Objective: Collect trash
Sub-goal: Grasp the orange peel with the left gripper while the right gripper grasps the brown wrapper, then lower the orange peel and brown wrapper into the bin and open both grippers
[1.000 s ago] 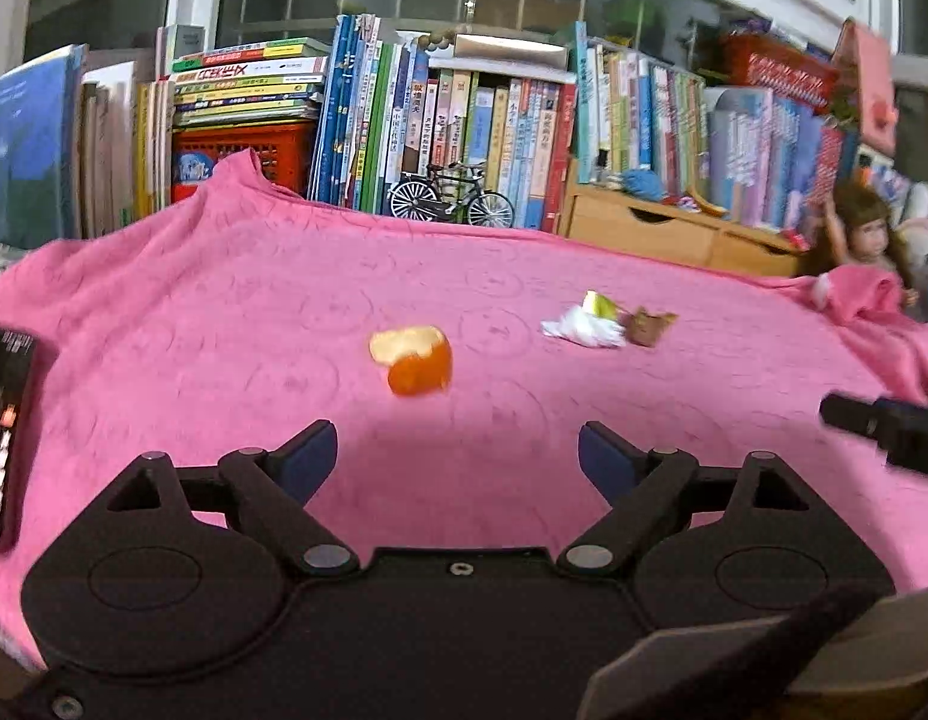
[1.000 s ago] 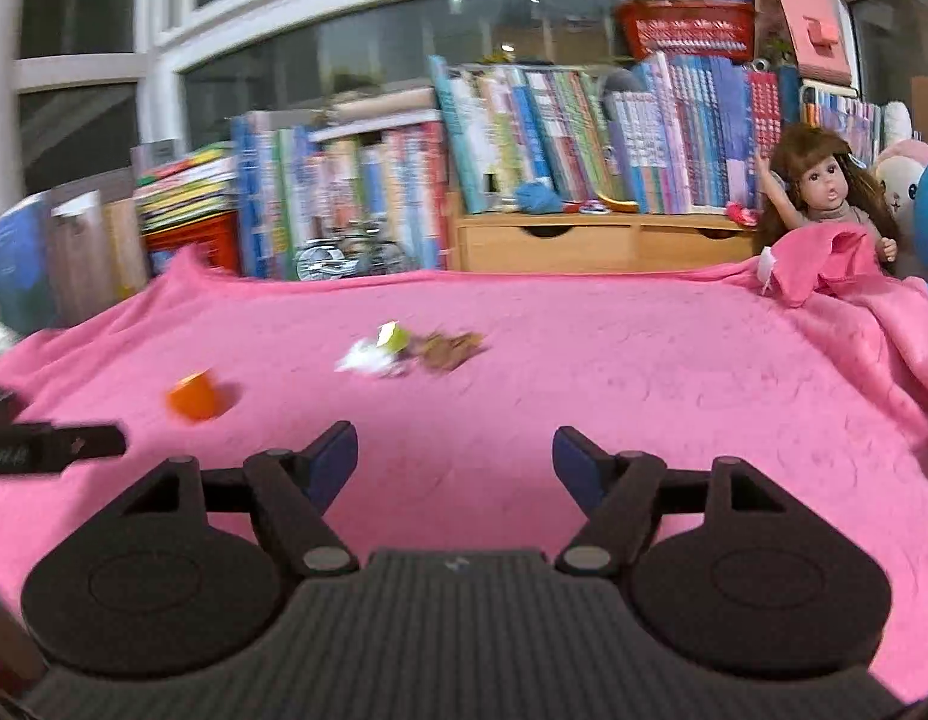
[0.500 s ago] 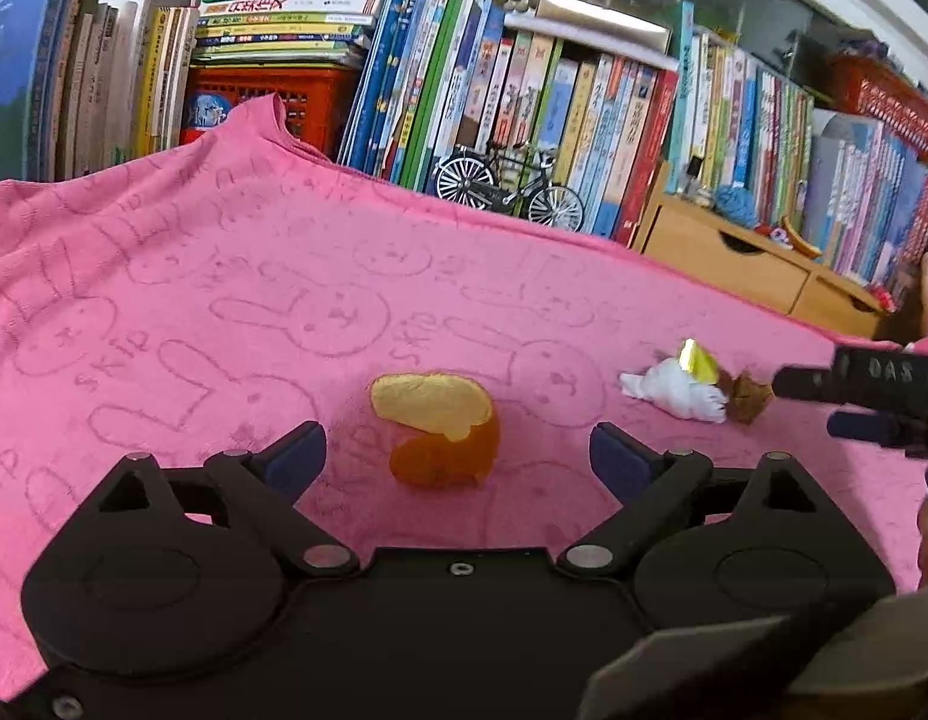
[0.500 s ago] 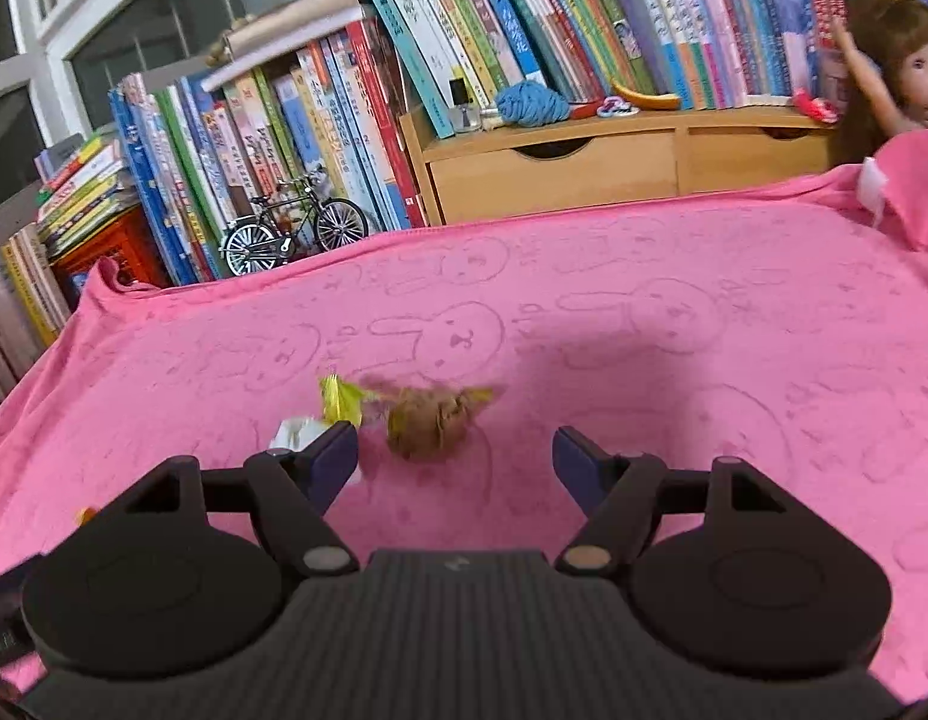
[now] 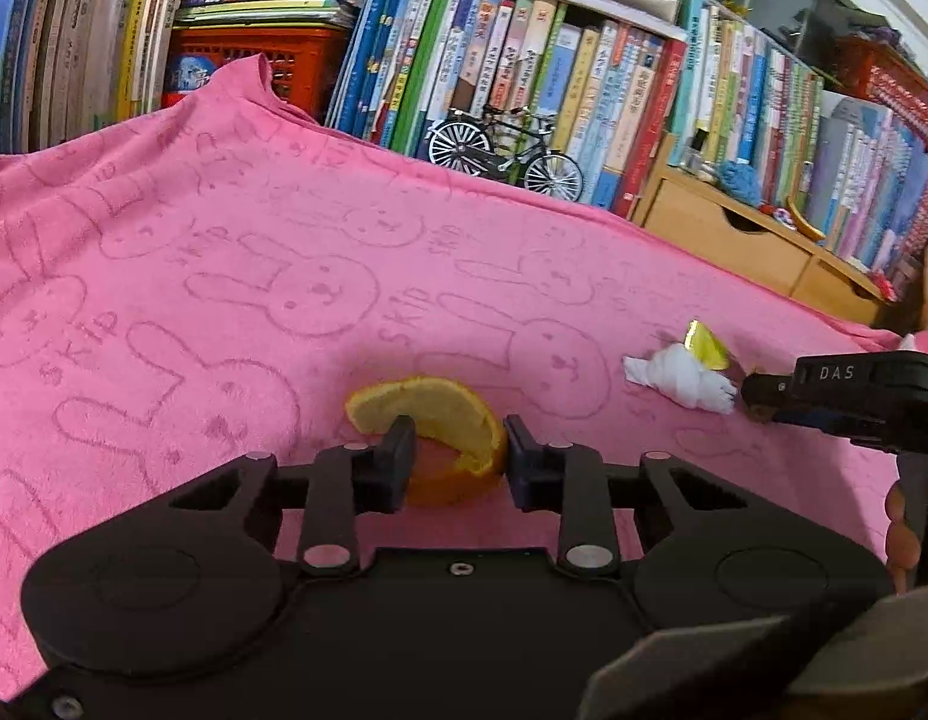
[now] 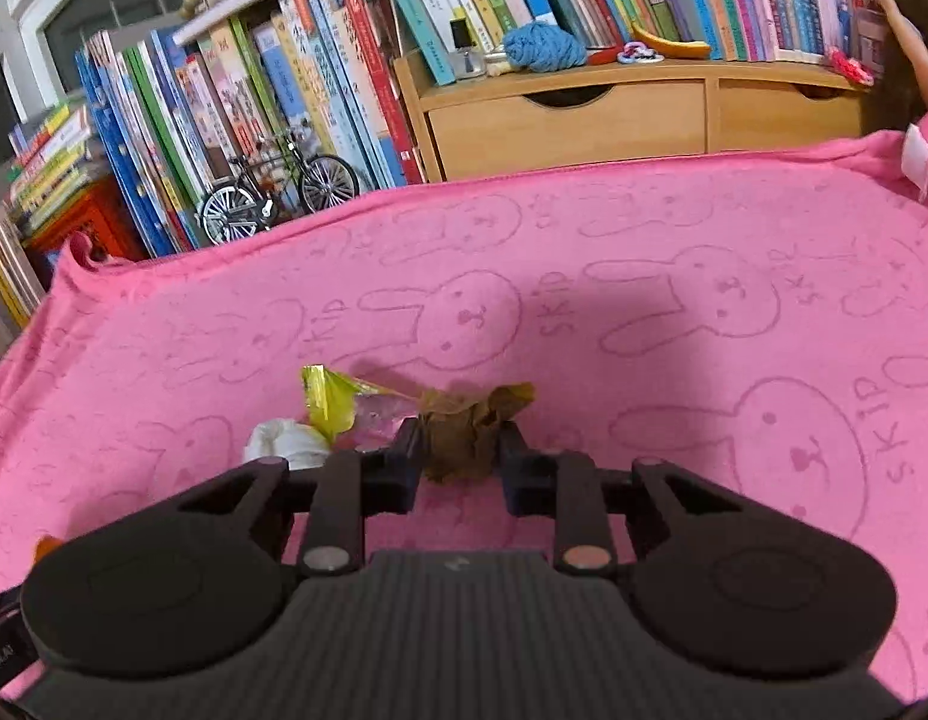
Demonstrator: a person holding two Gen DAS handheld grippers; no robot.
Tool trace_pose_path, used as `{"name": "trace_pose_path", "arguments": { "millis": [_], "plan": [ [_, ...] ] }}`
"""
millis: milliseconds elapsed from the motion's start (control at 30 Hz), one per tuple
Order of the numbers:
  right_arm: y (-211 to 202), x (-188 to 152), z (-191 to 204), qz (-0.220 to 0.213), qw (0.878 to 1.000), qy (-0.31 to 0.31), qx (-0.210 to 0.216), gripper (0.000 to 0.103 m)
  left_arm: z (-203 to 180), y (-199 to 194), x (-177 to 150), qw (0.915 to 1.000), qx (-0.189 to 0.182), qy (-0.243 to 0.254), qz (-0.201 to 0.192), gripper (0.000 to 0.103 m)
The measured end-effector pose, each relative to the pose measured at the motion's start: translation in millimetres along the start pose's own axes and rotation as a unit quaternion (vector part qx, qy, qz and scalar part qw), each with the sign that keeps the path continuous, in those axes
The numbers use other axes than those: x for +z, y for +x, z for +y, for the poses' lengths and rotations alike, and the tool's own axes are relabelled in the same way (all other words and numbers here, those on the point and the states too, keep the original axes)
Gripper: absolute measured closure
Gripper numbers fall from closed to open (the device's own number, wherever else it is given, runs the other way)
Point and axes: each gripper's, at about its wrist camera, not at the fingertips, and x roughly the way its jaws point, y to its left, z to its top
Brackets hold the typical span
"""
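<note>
An orange peel [image 5: 431, 426] lies on the pink rabbit-print cloth [image 5: 224, 276], and my left gripper [image 5: 458, 456] is shut on it, one finger at each side. A brown crumpled wrapper [image 6: 464, 432] sits between the fingers of my right gripper [image 6: 461, 450], which is shut on it. Just left of that wrapper lie a white tissue wad [image 6: 284, 441] and a yellow-green plastic scrap [image 6: 329, 399]. In the left wrist view the tissue wad [image 5: 679, 378] and a yellow scrap [image 5: 706, 345] lie at the right, beside the tip of the right gripper [image 5: 757, 402].
Rows of books [image 5: 523, 60] line the back, with a toy bicycle [image 5: 502, 147] in front of them. A wooden drawer unit [image 6: 631, 114] holds blue yarn [image 6: 541, 45]. A red crate [image 5: 248, 54] stands at the left. A doll [image 6: 907, 30] sits at the far right.
Both grippers have moved forward and down to the cloth and shut: the left on the orange peel, the right on the brown wrapper.
</note>
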Motion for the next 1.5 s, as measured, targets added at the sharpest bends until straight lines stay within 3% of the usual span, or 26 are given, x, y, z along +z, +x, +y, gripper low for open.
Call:
{"name": "trace_pose_path", "arguments": {
  "millis": [267,533,867,1500],
  "plan": [
    [-54,-22,-1,-0.022,0.999,-0.022,0.036,0.074,-5,-39,-13,0.9994,-0.03,0.013,-0.009,0.074],
    [-116,-67,13,-0.041,0.994,-0.068,0.069,0.074,-28,-88,-39,0.9959,-0.066,0.062,-0.003,0.074],
    [-176,-121,31,-0.066,0.989,-0.088,0.097,0.074,-44,-141,-75,0.992,-0.072,0.104,0.001,0.074],
    [-235,-201,43,-0.08,0.983,-0.126,0.109,0.073,-30,-200,-133,0.9899,-0.078,0.112,0.039,0.074]
  ]
}}
